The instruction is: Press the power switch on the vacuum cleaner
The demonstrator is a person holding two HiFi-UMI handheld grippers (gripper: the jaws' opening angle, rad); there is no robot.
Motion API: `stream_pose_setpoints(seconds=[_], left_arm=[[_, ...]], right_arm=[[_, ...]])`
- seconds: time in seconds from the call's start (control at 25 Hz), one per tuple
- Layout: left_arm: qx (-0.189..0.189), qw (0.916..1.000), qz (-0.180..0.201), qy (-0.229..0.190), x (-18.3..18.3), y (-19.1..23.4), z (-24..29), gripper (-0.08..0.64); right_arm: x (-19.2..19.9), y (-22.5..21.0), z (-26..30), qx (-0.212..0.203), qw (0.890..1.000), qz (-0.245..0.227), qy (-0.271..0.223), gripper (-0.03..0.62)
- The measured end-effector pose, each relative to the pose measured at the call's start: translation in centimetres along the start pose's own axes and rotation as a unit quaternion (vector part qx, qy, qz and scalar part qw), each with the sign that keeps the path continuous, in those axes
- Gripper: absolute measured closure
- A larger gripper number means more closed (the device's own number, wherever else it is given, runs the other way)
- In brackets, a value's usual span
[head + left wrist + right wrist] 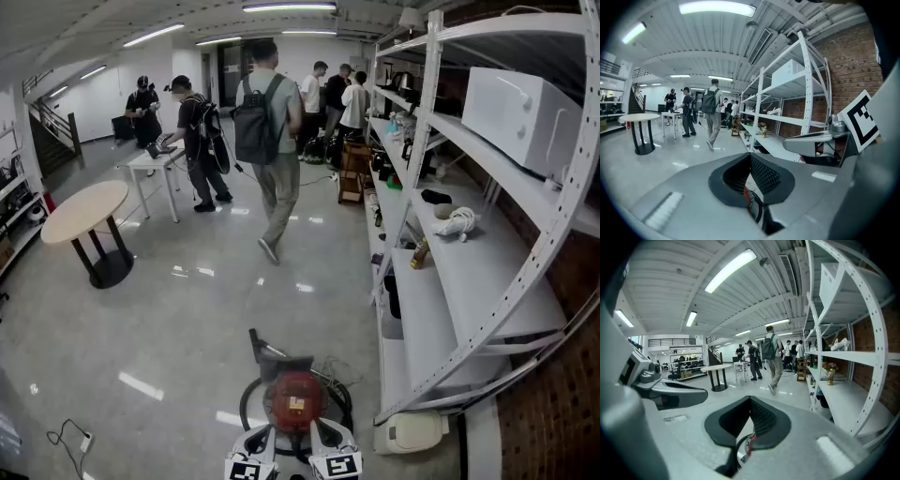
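Left gripper view is showing us the left gripper [750, 156] with its jaws pressed together tip to tip, gripping nothing. Through the slit below them we are glimpsing the red vacuum cleaner [746, 197]. We are seeing the right gripper [750, 399] closed the same way, also empty. In the head view, both are hovering at the vacuum cleaner's near side. It is sitting on the glossy floor [169, 319], ringed by its black hose [246, 401], beside the white shelving [441, 309].

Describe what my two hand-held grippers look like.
The left hand-held gripper and right hand-held gripper match. Both have smooth light-grey bodies, black cross-hatched pads lining the jaws, and a cube with black-and-white square markers on each.
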State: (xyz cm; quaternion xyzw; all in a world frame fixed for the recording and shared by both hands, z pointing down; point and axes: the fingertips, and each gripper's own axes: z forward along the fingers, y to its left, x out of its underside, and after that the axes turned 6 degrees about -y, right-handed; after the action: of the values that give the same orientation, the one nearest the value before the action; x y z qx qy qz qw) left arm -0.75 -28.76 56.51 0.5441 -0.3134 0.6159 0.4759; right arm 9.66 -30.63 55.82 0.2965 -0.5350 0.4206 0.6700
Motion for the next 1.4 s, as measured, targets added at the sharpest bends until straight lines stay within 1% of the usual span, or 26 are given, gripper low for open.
stream_pose_setpoints(seconds=[0.28, 0.56, 0.76, 1.04, 1.2, 1.4], left_arm=[[0.010, 0.9999, 0.005, -0.010, 0.2, 0.8, -5.3, 0.545], [0.023, 0.9995, 0.011, -0.020, 0.3, 1.5, -10.3, 0.545], [0.026, 0.9991, 0.018, -0.029, 1.0, 2.1, -14.7, 0.545], [0.042, 0.9984, 0.007, -0.037, 1.9, 1.5, -21.0, 0.545], [0.038, 0.9984, 0.007, -0.040, 1.5, 1.7, -23.3, 0.545], [0.032, 0.9985, 0.014, -0.043, 1.0, 1.2, -25.2, 0.545]], right_arm=[[0.6, 3.0, -2.6, 0.016, 1.000, 0.004, 0.006, 0.600], [0.9, 8.2, -5.5, 0.026, 1.000, 0.010, -0.009, 0.600], [1.9, 12.6, -9.0, 0.033, 0.999, 0.021, -0.017, 0.600], [2.8, 17.0, -13.9, 0.051, 0.998, 0.022, -0.014, 0.600], [2.4, 18.6, -15.7, 0.056, 0.998, 0.020, -0.013, 0.600], [1.9, 18.7, -17.4, 0.055, 0.998, 0.020, -0.024, 0.600]])
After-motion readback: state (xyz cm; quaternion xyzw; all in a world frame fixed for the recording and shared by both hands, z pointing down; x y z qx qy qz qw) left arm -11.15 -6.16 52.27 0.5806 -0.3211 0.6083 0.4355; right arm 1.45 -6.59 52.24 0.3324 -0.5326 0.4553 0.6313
